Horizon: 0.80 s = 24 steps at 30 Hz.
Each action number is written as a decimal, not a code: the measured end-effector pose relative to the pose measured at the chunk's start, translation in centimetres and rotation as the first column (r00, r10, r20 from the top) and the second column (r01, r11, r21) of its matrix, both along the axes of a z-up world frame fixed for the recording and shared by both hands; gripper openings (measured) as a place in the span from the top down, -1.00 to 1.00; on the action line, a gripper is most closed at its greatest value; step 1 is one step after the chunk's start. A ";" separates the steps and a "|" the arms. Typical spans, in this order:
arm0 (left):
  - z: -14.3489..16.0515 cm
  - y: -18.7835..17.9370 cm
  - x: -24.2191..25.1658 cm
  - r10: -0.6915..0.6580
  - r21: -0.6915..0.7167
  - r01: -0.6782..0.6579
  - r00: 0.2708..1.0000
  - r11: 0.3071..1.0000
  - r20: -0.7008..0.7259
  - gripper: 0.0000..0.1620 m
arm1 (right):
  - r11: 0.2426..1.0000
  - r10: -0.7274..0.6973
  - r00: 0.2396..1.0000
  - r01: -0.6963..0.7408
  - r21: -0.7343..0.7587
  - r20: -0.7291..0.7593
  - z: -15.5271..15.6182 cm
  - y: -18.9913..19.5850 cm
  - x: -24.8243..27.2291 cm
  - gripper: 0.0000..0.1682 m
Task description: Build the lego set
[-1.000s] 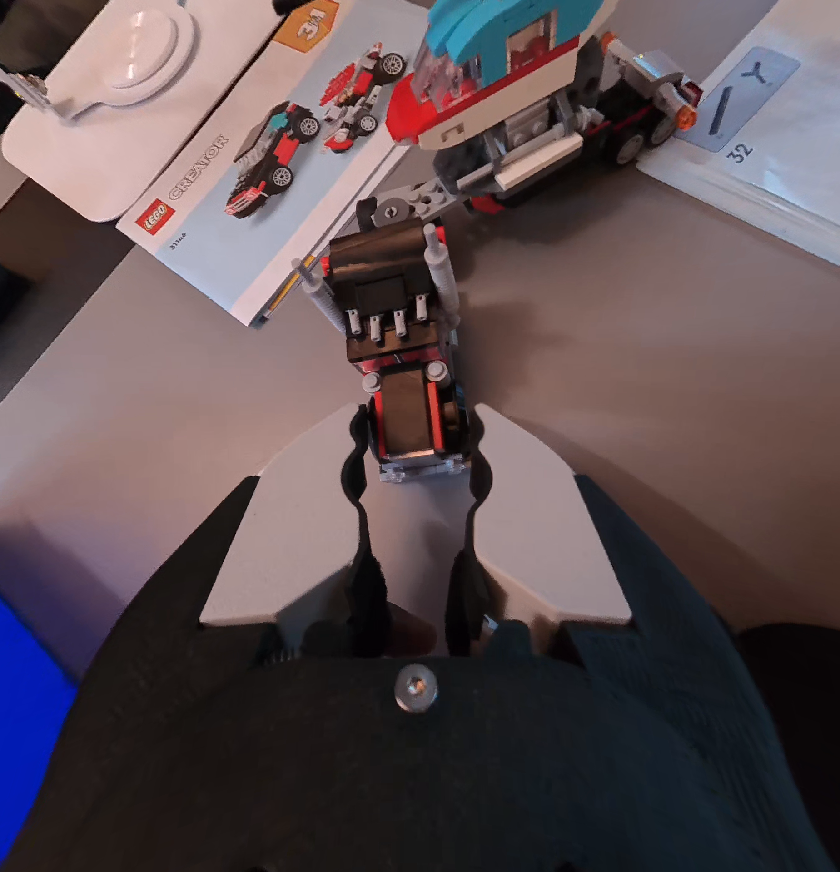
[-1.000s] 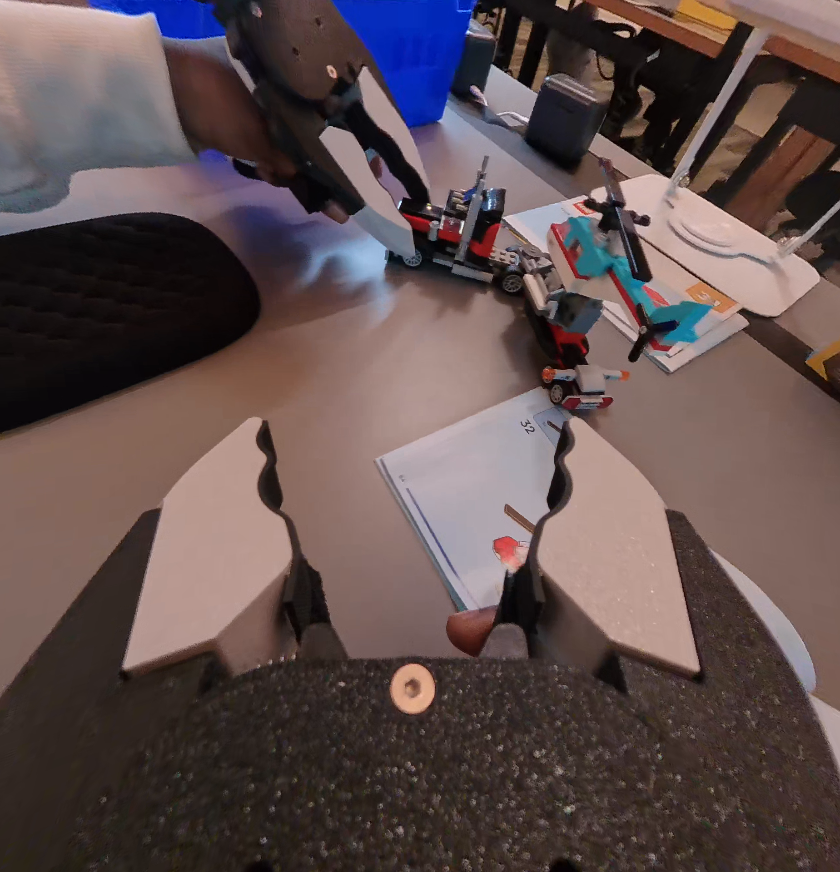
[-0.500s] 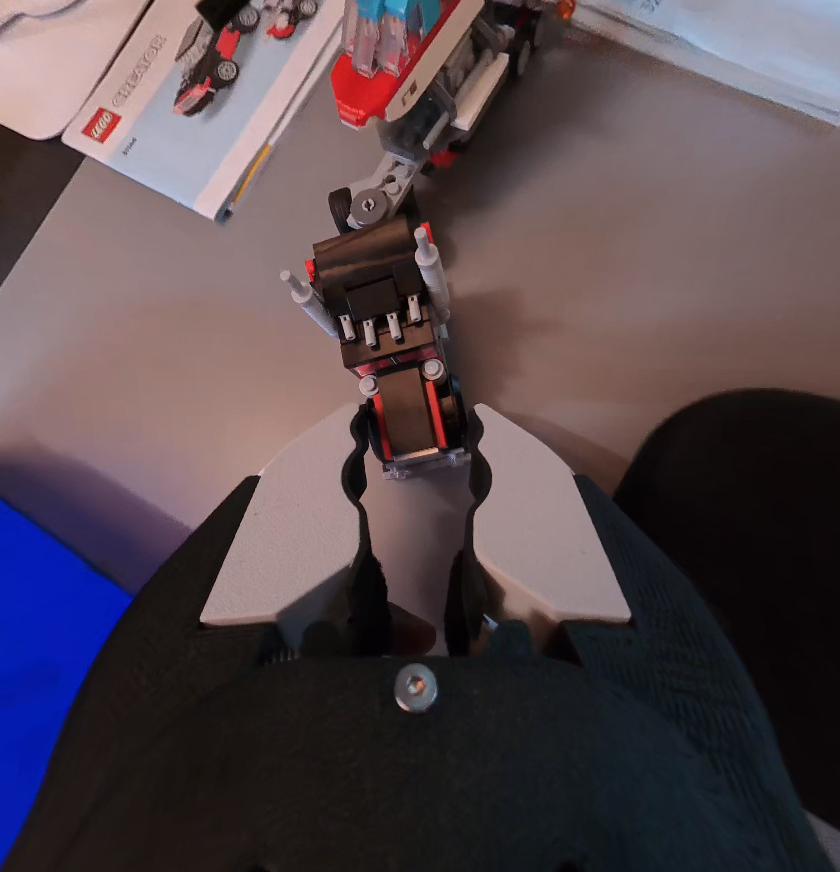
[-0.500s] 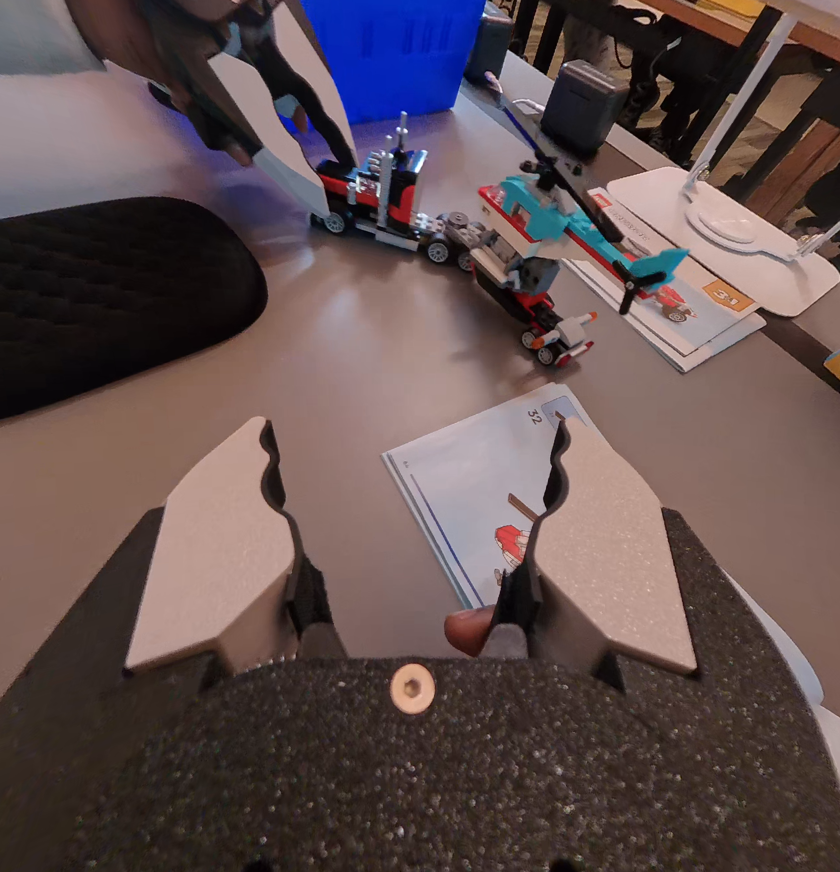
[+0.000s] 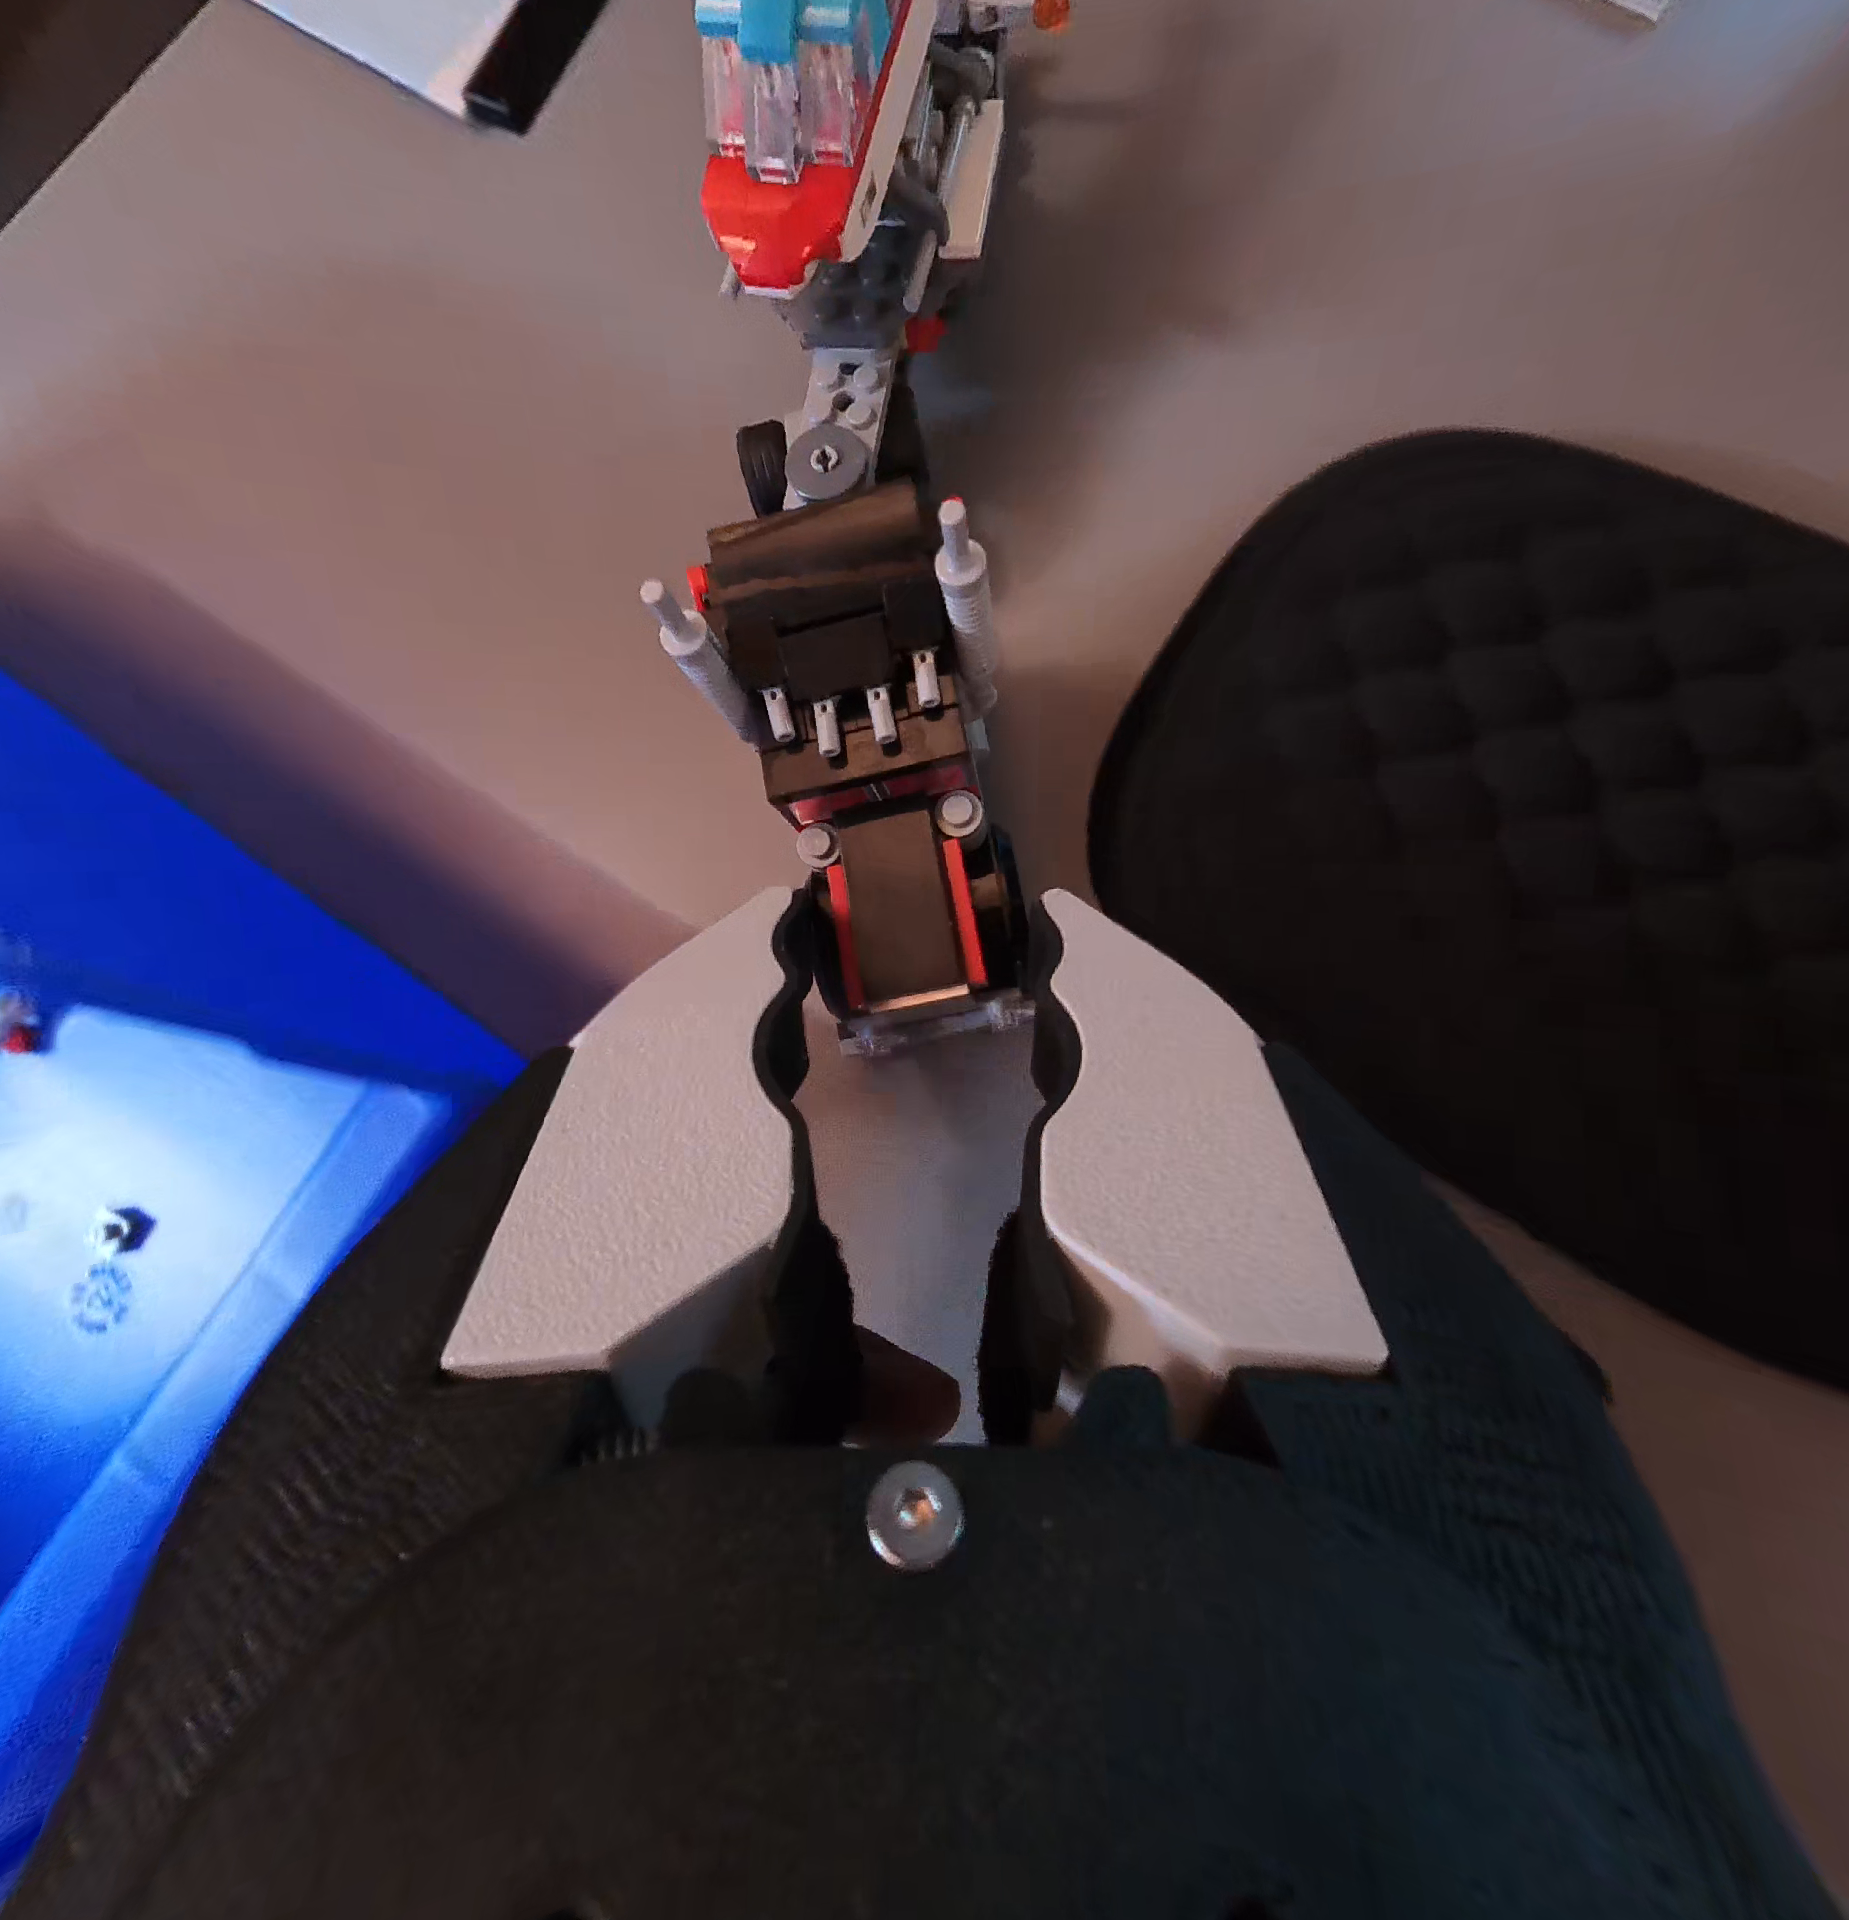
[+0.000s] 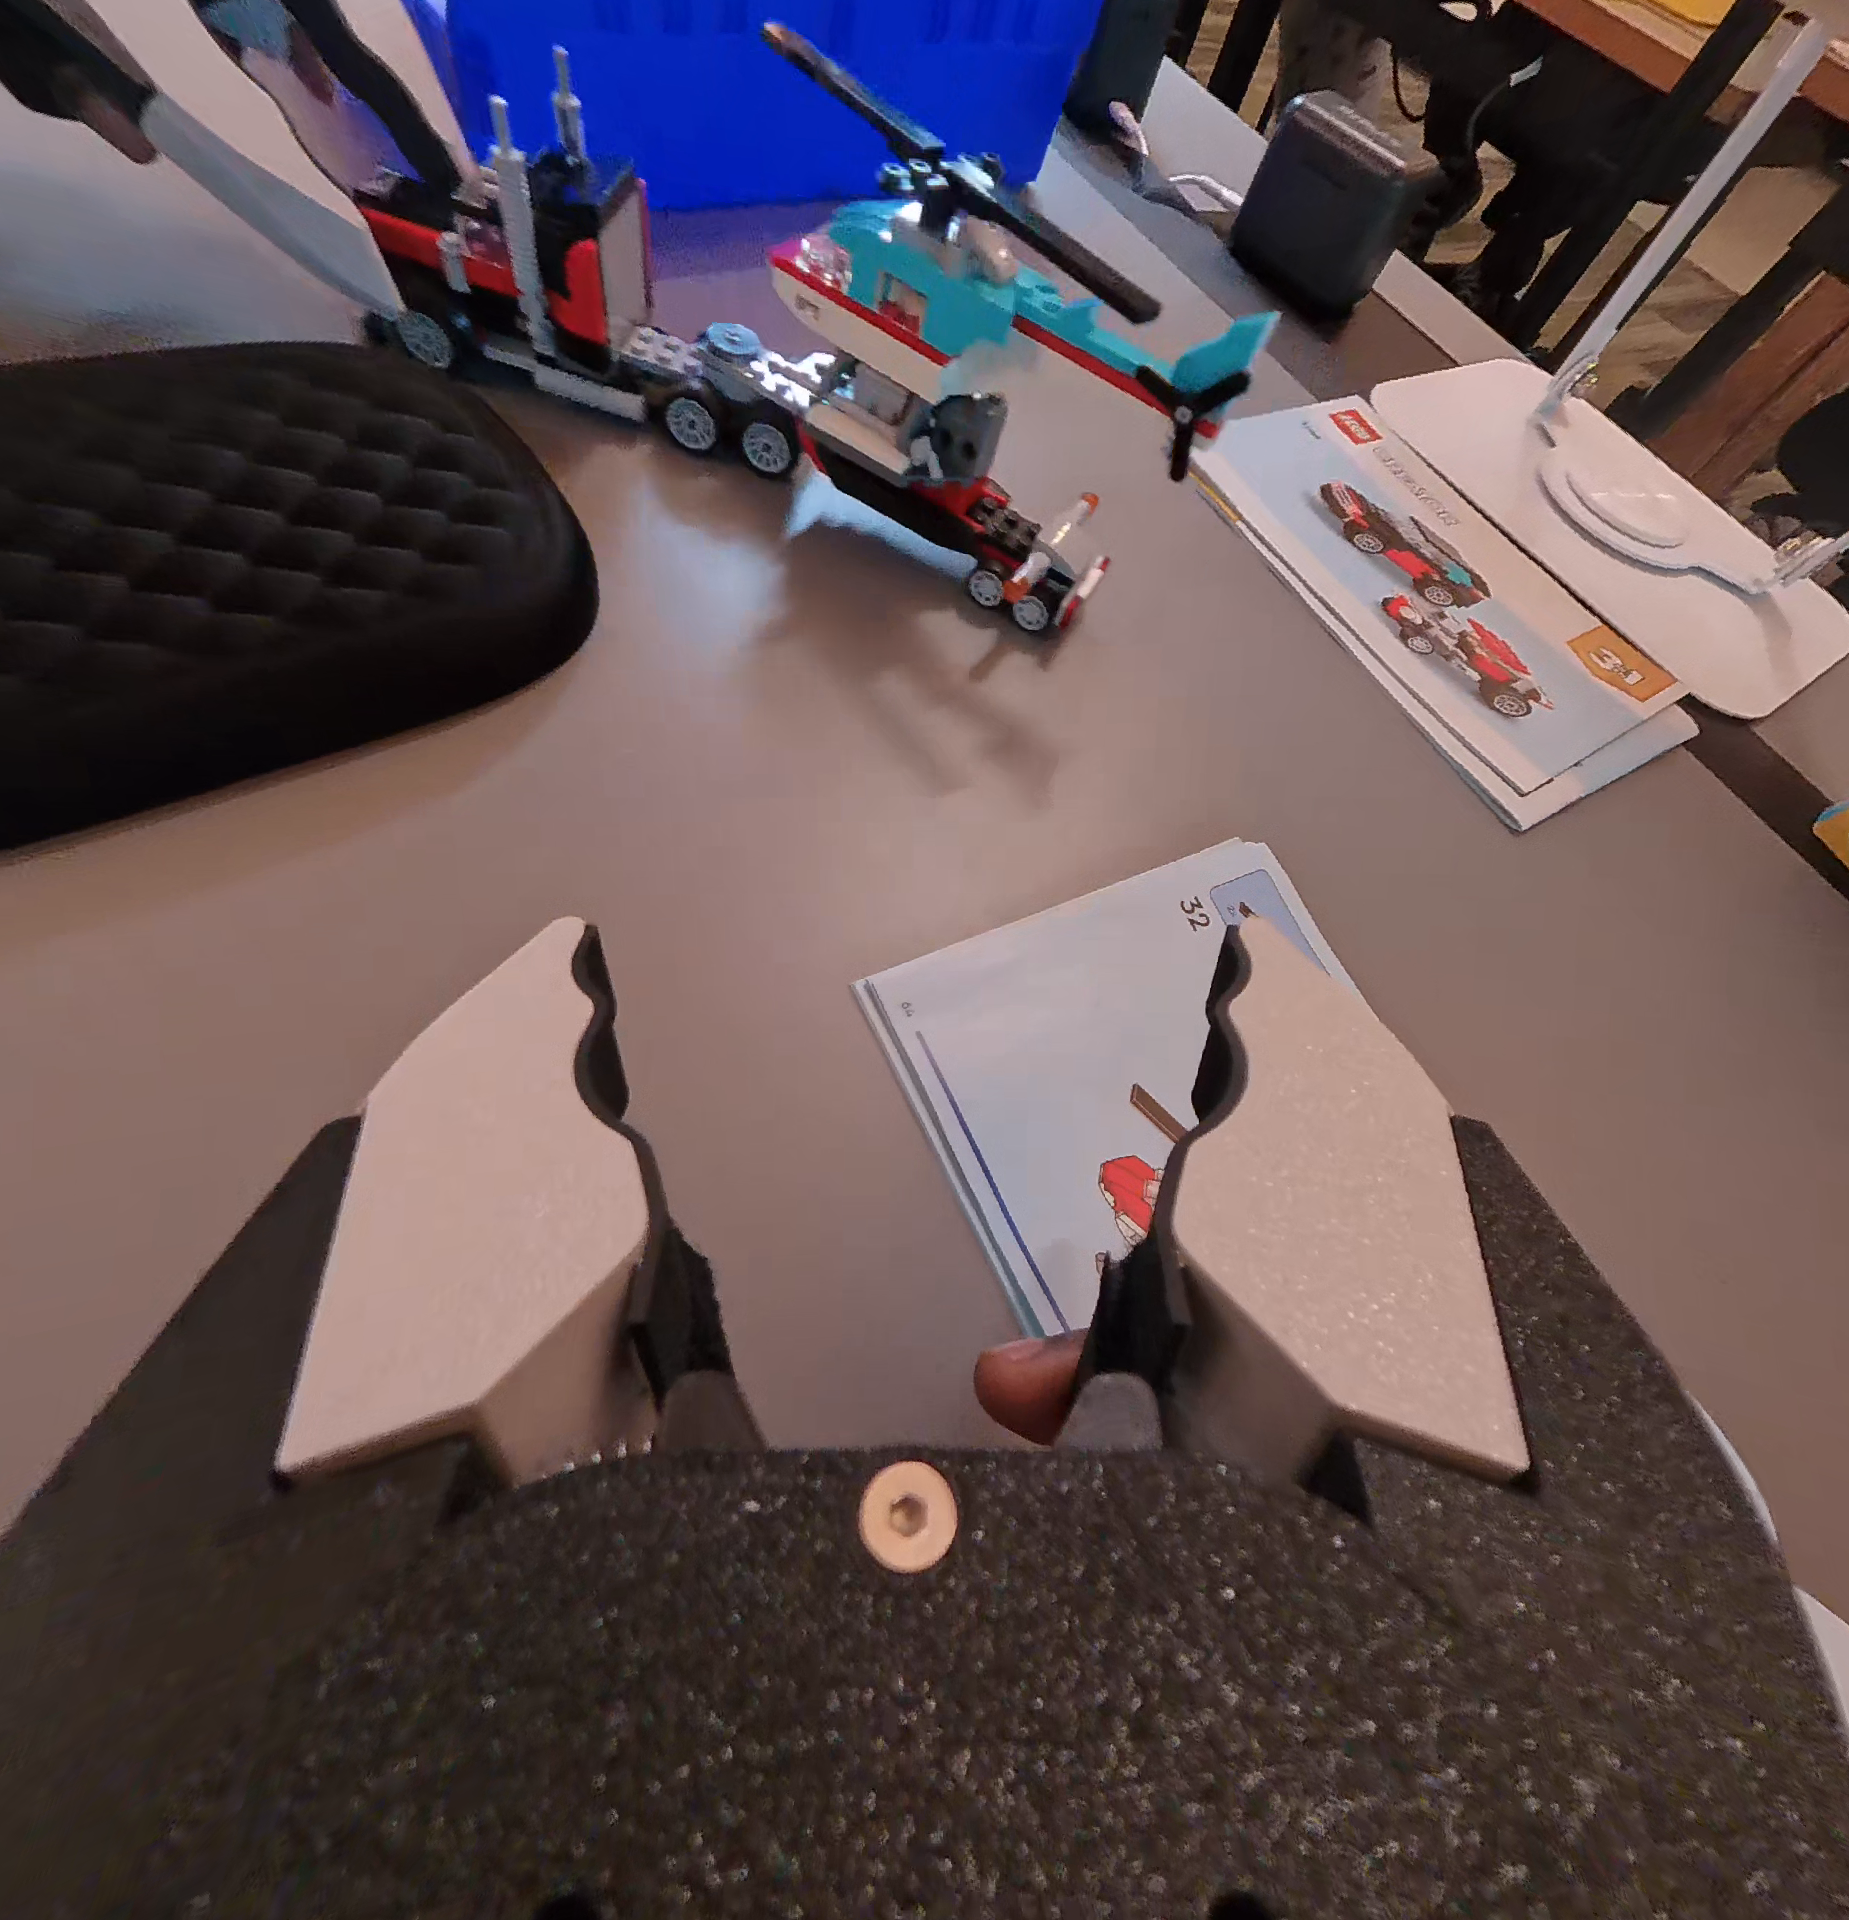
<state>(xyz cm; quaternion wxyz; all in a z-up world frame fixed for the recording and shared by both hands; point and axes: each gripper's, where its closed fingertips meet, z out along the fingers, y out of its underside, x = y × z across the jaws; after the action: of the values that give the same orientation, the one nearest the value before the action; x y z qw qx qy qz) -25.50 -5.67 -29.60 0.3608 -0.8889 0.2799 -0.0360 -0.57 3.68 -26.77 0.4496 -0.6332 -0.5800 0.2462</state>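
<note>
A black and red lego truck (image 5: pixel 858 717) with grey exhaust stacks stands on the grey table, coupled to a flatbed trailer (image 6: pixel 930 499) that carries a teal, white and red helicopter (image 6: pixel 961 281). My left gripper (image 5: pixel 909 935) is shut on the truck's hood from the front; it also shows at the top left of the right wrist view (image 6: pixel 265 177). The truck shows there too (image 6: pixel 515 270). My right gripper (image 6: pixel 904 977) is open and empty above the table, over the edge of an open instruction booklet (image 6: pixel 1045 1060).
A black quilted pad (image 6: pixel 224 582) lies left of the truck, also in the left wrist view (image 5: pixel 1543 883). A blue bin (image 5: pixel 120 1091) stands behind the truck. A closed instruction booklet (image 6: pixel 1439 603) and a white lamp base (image 6: pixel 1626 520) lie at the right table edge.
My left gripper has dragged the truck, trailer and helicopter away from the booklets toward the blue bin and the black pad. The right gripper has stayed open and nearly still.
</note>
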 end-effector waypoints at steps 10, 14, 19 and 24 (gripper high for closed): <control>0.2 -6.3 -2.6 -0.097 -0.014 0.098 0.993 0.995 0.062 0.51 | 1.000 0.011 1.000 -0.011 0.020 0.019 -0.2 -0.2 0.0 -0.29; 0.2 -8.4 -3.8 -0.130 -0.035 0.133 0.988 0.990 0.080 0.51 | 0.999 0.022 0.999 -0.023 0.037 0.031 -0.3 -0.4 0.0 -0.29; 0.1 -10.1 -5.2 -0.089 -0.084 0.095 0.993 0.992 0.072 0.39 | 0.997 0.055 0.997 -0.058 0.057 0.046 -0.4 -0.9 -0.1 -0.30; 2.8 -10.1 -5.6 0.083 0.070 -0.086 0.996 0.994 0.040 -0.13 | 0.995 0.098 0.995 -0.099 0.020 0.032 0.0 -1.5 0.1 -0.32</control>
<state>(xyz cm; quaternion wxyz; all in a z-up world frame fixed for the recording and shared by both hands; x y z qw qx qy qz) -31.14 -15.75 -26.85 0.3985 -0.8857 0.2366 -0.0270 -0.49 2.21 -26.79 0.4349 -0.6025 -0.6200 0.2520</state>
